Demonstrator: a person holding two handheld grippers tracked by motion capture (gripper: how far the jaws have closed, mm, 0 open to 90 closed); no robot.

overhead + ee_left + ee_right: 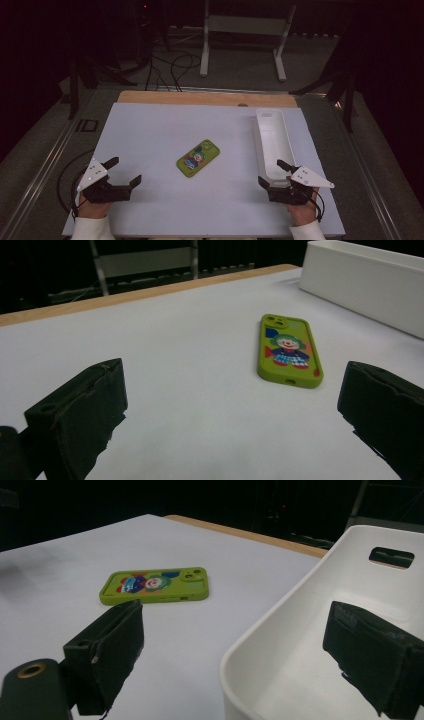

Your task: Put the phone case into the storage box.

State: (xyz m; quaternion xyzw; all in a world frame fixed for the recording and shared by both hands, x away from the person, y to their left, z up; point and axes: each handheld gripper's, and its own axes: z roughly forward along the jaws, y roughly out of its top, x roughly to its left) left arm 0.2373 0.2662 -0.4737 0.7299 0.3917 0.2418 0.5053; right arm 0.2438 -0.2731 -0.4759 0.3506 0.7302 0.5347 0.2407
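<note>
A lime-green phone (pixel 198 158) with a cartoon clown on its case lies flat, back up, near the middle of the white table top (pixel 165 125). My left gripper (pixel 125 170) is at the near left, low over the table, with its jaws wide open and nothing between them. In the left gripper view the phone (pixel 289 351) lies ahead and to the right of the left gripper (pixel 230 410). My right gripper (pixel 270 171) is open at the near end of a long white tray (pixel 257 135). In the right gripper view the right gripper (pixel 235 645) straddles the tray's rim (pixel 280 610), with the phone (pixel 155 585) to the left.
The tray (pixel 360 285) runs along the right side of the table and looks empty. A wooden strip (pixel 200 97) edges the far side of the table. Beyond it stand a white metal frame (pixel 245 30) and cables on a dark floor.
</note>
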